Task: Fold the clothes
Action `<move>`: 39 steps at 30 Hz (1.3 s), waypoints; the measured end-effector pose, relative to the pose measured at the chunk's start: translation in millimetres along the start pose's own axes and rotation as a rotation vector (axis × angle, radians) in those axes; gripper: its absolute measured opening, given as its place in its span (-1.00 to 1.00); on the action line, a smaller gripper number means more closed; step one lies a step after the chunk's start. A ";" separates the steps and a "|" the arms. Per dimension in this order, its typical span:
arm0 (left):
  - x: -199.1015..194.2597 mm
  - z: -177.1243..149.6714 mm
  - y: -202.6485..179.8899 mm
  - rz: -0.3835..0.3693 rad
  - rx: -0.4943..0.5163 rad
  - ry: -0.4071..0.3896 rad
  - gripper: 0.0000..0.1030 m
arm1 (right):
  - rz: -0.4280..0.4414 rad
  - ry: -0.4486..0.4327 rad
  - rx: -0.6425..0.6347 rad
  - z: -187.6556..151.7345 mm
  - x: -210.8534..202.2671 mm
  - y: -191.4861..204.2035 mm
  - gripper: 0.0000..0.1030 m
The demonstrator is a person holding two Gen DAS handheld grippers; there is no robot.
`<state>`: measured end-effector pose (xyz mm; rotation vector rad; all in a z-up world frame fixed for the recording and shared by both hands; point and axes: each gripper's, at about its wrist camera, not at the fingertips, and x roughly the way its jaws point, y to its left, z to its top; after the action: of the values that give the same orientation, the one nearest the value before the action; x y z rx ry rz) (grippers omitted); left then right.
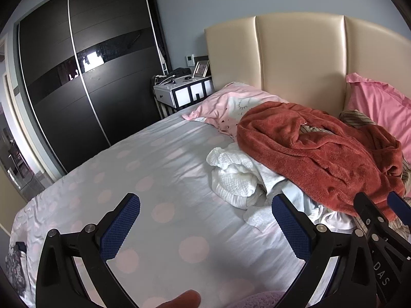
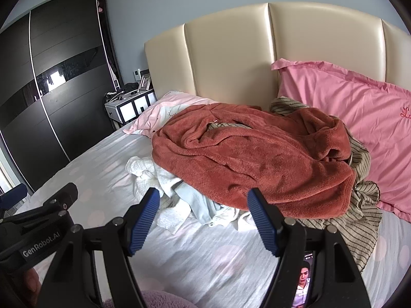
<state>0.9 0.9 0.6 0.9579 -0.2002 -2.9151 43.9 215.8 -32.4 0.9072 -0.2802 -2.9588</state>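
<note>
A heap of clothes lies on the bed (image 1: 164,159) toward the headboard (image 2: 231,59), and both grippers hang over the bare sheet short of it, touching none of it. The left gripper (image 1: 205,227) has its blue-padded fingers (image 1: 120,227) spread wide with nothing between them; through its camera the heap sits ahead and to the right, its nearest white edge just beyond the right finger. The right gripper (image 2: 205,224) is likewise spread wide and empty, and from its camera the heap lies straight ahead, the front edge showing in the gap between the two fingers. On top of the heap is a rust-red fleece robe (image 2: 257,159), crumpled and spread across most of the pile. Under its near left edge lie a bunched white cloth (image 2: 143,172) and a pale blue garment (image 2: 195,202), both spilling onto the sheet. A striped beige garment (image 2: 359,213) pokes out from beneath the robe on the right side. Behind the heap, a pink pillow (image 2: 346,118) leans against the headboard on the right and a paler pink pillow (image 1: 226,100) lies flat on the left. A phone (image 2: 304,282) with a lit screen lies on the sheet beneath the right gripper. A dark wardrobe (image 1: 77,77) and a small nightstand (image 1: 179,89) stand to the left of the bed.
</note>
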 end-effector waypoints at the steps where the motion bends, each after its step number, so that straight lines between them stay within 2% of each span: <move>1: -1.9 0.1 -1.3 0.002 0.001 -0.009 1.00 | 0.004 -0.001 0.004 -0.2 -0.2 -0.7 0.36; 7: -13.0 0.6 -8.9 0.017 0.008 -0.061 1.00 | 0.027 -0.004 0.027 -1.5 -1.3 -4.8 0.35; 13: -16.2 -0.1 -1.9 -0.030 -0.038 -0.054 1.00 | 0.050 -0.008 0.050 -2.9 -2.4 -9.0 0.35; 16: -17.6 -2.2 -2.6 -0.023 -0.044 -0.066 1.00 | 0.061 -0.010 0.062 -3.5 -3.0 -11.1 0.30; 21: -24.9 -2.6 -0.8 -0.013 -0.075 -0.098 1.00 | 0.072 -0.018 0.071 -4.4 -4.4 -12.9 0.04; 23: -24.9 -1.8 -0.6 -0.017 -0.082 -0.097 0.99 | 0.075 -0.030 0.067 -4.4 -6.7 -13.2 -0.18; 24: -25.0 -1.9 -0.2 -0.017 -0.086 -0.098 0.98 | 0.077 -0.033 0.067 -4.3 -7.5 -12.9 -0.21; 29: -20.3 -3.3 0.7 -0.015 -0.095 -0.076 0.64 | 0.111 -0.043 0.065 -4.1 -9.3 -12.4 -0.40; 34: -18.0 -5.8 -5.5 0.023 -0.045 -0.072 0.54 | 0.137 -0.059 0.065 -5.1 -11.9 -11.4 -0.42; 39: -19.9 -4.7 -8.9 -0.010 -0.046 -0.074 0.54 | 0.127 -0.050 0.076 -4.5 -11.3 -12.4 -0.42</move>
<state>19.5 11.2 7.2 0.8476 -0.1316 -2.9524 56.1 228.2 -32.1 0.7914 -0.4382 -2.8745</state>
